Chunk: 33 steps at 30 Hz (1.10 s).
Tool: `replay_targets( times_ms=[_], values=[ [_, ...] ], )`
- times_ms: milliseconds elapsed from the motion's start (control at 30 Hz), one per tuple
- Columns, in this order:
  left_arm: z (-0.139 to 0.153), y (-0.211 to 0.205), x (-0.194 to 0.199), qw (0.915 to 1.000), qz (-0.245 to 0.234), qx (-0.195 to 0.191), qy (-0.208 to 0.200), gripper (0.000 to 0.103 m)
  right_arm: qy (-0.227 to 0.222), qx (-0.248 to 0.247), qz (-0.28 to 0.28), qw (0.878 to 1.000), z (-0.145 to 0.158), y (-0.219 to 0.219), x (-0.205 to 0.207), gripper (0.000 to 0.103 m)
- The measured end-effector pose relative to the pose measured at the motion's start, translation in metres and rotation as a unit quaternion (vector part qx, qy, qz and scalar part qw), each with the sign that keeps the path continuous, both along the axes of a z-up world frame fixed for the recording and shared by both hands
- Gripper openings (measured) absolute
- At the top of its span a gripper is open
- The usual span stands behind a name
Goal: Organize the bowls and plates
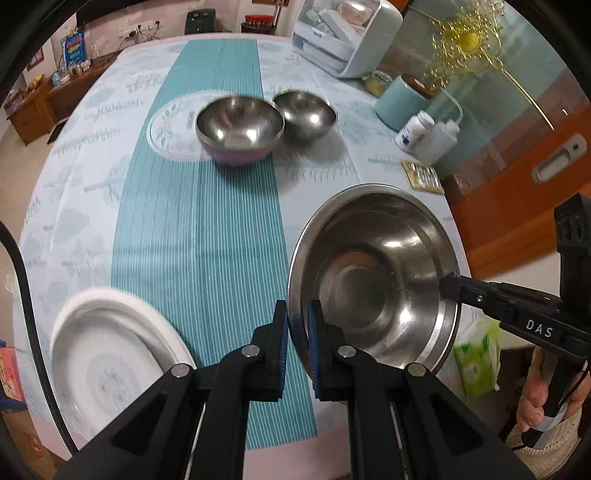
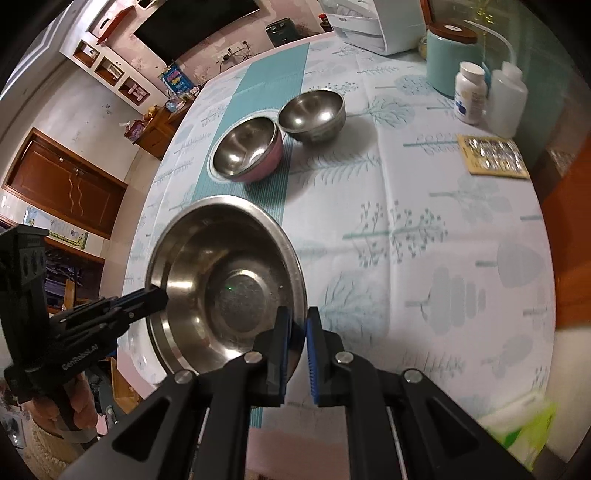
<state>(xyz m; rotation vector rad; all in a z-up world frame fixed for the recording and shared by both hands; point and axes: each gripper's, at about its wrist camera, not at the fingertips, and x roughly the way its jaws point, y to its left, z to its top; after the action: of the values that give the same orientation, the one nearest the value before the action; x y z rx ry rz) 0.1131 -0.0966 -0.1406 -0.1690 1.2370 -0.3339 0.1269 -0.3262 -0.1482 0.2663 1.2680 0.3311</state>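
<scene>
Both grippers hold one wide steel bowl (image 1: 373,277) by its rim, on opposite sides. The left gripper (image 1: 297,325) is pinched on the rim's near-left edge, its blue pads either side of the metal. The right gripper (image 2: 297,328) is pinched the same way on the opposite edge; in the left wrist view it (image 1: 448,286) reaches in from the right and meets the rim there. In the right wrist view the left gripper (image 2: 159,295) comes in from the left onto the rim. The bowl (image 2: 225,284) appears tilted and lifted above the worktop (image 1: 221,240), which is covered with a pale tree-print cloth and a teal striped runner (image 1: 207,206); how high it is I cannot tell.

Farther back, a steel bowl with a pink outside (image 1: 240,129) sits on a flat patterned plate (image 1: 166,129) on the runner. Just beside it, to the right, a second small steel bowl (image 1: 304,114) rests on the cloth, its rim touching or nearly touching the pink one. A white plate (image 1: 110,358) lies at the near-left edge of the worktop, blurred.

Along the right side stand a teal canister (image 2: 448,59), a white pill bottle (image 2: 471,92), a clear squeeze bottle (image 2: 508,99) and a flat blister pack (image 2: 493,155). A white appliance (image 1: 343,33) is at the far end. A green tissue pack (image 1: 476,354) shows past the near-right edge.
</scene>
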Motion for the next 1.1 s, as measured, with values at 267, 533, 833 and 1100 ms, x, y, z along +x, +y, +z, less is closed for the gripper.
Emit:
replay_targets(
  times_ms=[267, 533, 833, 1100],
  values=[
    [-0.047, 0.016, -0.041, 0.9988, -0.005, -0.007, 0.049, 0.008, 0.028, -0.031, -0.003, 0.999, -0.027, 0.02, -0.049, 0.009],
    [-0.074, 0.019, -0.063, 0.9974, -0.013, 0.012, 0.07, 0.008, 0.062, -0.041, -0.013, 0.997, -0.061, 0.03, -0.068, 0.009],
    [-0.094, 0.019, -0.064, 0.996, -0.014, 0.013, 0.088, 0.008, 0.074, -0.053, -0.017, 0.996, -0.075, 0.034, -0.07, 0.009],
    [-0.106, 0.013, -0.061, 0.9947, -0.015, 0.015, 0.101, 0.008, 0.095, -0.063, -0.015, 0.993, -0.09, 0.033, -0.067, 0.009]
  ],
)
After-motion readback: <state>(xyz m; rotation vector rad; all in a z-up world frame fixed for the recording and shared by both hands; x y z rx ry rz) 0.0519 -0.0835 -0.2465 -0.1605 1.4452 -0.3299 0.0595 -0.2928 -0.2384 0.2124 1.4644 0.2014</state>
